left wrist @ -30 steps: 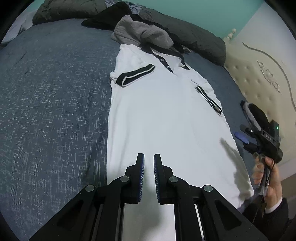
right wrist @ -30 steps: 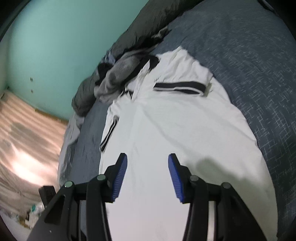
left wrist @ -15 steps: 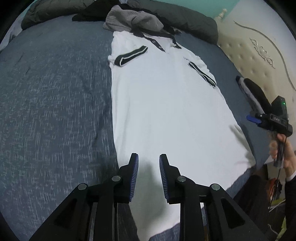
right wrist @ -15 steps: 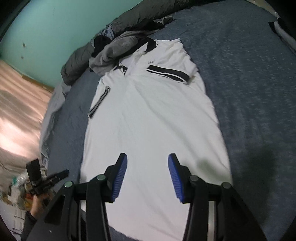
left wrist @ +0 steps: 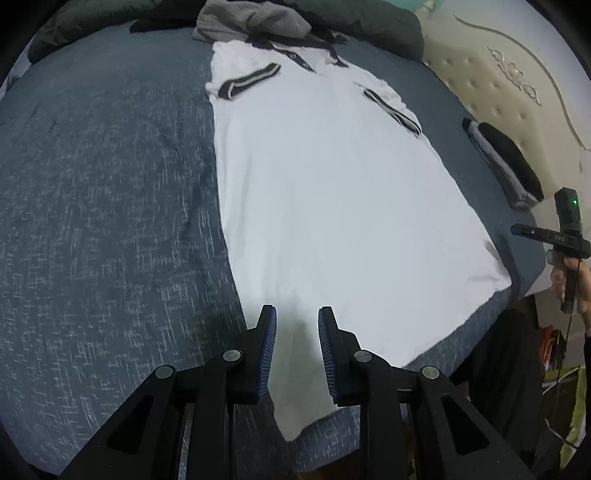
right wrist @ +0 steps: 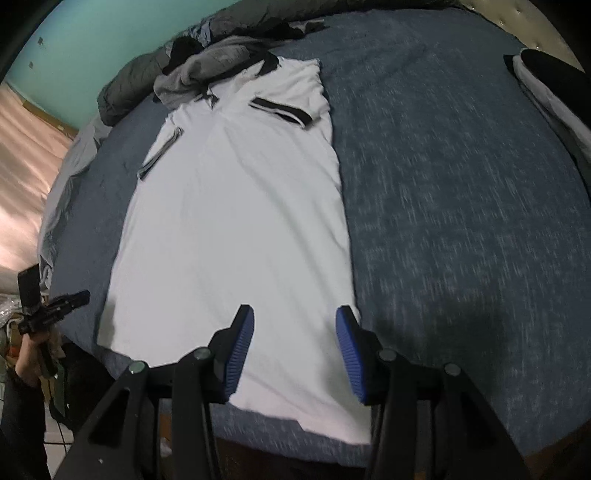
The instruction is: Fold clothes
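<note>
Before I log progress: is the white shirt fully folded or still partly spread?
Partly spread: the shirt lies flat at full length on the bed, both sleeves turned in over the body.

A big bed (left wrist: 92, 192) fills both views, with a blue speckled cover. A white shirt (left wrist: 325, 192) with black trim lies flat on it, running from the top of the frame down to the bottom edge. A pile of grey and black clothes (left wrist: 255, 18) sits at the top. Some folded dark clothes (left wrist: 506, 162) lie at the right side.
</note>
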Demonstrator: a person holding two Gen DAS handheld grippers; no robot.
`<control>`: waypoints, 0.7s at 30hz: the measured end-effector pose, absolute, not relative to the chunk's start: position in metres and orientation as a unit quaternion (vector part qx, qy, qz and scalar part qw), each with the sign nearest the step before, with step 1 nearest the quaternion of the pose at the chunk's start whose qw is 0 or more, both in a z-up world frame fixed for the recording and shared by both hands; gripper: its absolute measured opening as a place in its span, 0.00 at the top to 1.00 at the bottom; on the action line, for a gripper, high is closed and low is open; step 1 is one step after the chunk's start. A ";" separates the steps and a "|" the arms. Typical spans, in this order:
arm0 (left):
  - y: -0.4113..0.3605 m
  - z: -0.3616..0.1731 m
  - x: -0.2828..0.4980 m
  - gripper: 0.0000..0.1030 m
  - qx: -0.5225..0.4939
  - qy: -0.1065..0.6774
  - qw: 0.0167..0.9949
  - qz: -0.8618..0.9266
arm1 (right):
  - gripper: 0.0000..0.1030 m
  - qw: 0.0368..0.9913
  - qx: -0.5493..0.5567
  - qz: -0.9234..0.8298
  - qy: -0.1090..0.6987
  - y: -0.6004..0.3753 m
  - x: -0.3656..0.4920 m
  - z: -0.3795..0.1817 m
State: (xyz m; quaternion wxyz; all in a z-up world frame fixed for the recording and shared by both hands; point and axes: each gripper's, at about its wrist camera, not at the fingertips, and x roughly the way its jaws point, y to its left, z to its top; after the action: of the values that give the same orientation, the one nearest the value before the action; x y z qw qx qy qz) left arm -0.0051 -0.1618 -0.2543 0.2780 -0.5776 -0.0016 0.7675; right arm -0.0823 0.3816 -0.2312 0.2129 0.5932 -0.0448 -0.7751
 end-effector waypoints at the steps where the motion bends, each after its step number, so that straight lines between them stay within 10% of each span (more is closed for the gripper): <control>1: -0.162 -0.256 -0.003 0.75 -0.580 0.000 0.279 0.765 | 0.55 0.210 0.599 -0.772 -0.041 0.383 -0.079 -0.234; 21: -0.169 -0.290 0.020 0.75 -0.628 0.008 0.272 0.729 | 0.55 0.186 0.637 -0.747 -0.035 0.411 -0.050 -0.273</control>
State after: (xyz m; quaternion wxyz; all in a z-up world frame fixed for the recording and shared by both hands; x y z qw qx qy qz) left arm 0.0200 -0.1687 -0.2897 0.2720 -0.6276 0.0085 0.7294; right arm -0.0498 0.4111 -0.2731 0.1863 0.6373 -0.0354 -0.7469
